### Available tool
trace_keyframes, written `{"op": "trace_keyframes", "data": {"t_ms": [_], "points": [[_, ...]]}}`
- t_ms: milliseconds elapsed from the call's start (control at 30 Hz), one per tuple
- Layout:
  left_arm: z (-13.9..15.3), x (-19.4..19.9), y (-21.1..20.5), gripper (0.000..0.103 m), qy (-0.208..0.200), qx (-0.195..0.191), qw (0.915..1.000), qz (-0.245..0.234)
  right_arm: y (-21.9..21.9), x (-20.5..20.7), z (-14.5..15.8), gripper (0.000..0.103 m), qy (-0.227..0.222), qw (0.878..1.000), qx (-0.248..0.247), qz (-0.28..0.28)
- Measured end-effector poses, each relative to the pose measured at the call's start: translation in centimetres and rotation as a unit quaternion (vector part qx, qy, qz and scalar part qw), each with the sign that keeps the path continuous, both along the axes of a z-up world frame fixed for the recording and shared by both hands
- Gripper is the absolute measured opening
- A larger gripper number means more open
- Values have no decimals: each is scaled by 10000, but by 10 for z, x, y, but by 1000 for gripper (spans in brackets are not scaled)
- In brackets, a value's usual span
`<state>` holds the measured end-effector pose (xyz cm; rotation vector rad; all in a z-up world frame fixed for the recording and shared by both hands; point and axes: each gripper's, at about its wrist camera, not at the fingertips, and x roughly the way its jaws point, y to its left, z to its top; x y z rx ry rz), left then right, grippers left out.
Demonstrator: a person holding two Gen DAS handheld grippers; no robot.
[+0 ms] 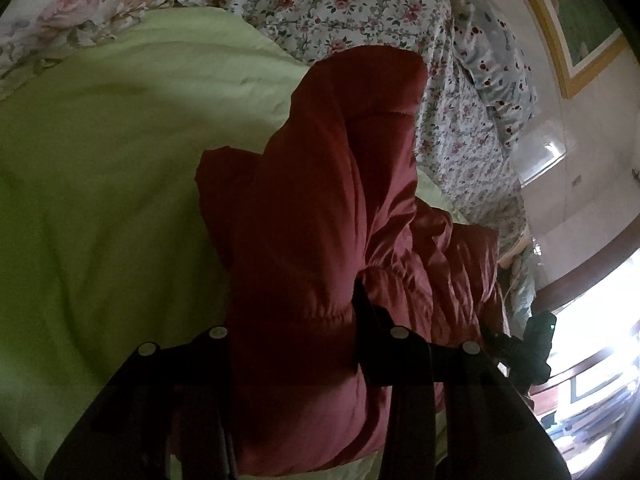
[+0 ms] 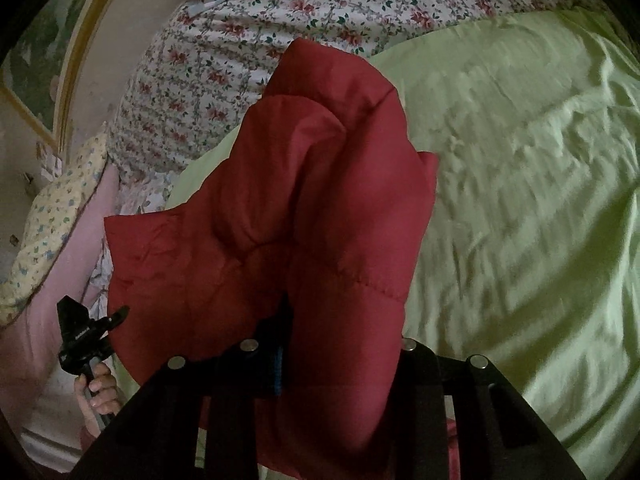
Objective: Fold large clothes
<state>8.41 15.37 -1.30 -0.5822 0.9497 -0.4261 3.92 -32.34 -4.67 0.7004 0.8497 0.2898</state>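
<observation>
1. Red puffer jacket hangs bunched up over the green bedspread, held from both ends and clear of the bed, as far as I can tell.
2. Left gripper is clenched on a padded fold of the jacket; the quilted fabric fills the gap between its arms and spills out toward twelve o'clock.
3. Right gripper is grasping the jacket too, a thick red fold wedged between its arms, with a blue strip showing beside the cloth.
4. In the right wrist view the other handheld unit sits at eight o'clock, fingers wrapped round its handle.
5. Floral sheet and pillows lie up at twelve o'clock, beyond the green spread.
6. My read: this is the carry-and-spread step, nothing folded yet.
7. Next move calls for drawing the two grips apart to stretch the jacket flat, then lowering it onto the open green spread.
</observation>
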Motion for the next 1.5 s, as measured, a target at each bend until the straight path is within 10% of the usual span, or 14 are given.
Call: {"op": "trace_keyframes", "data": {"t_ms": [367,967,1367,1500], "points": [[-10,0,-3,38,-26,346,9993,157,-3,-5,-11,37,47,9999,16,-88],[35,-9,-13,82,-672,1838,9768,866,-16,-12,20,93,-128,9915,-1035,-777],[18,33,-63,82,-622,2623,9619,449,22,38,30,100,-172,9858,-1624,-399],[3,39,-71,46,-566,2760,9590,292,36,51,25,97,-173,9840,-1758,-215]]}}
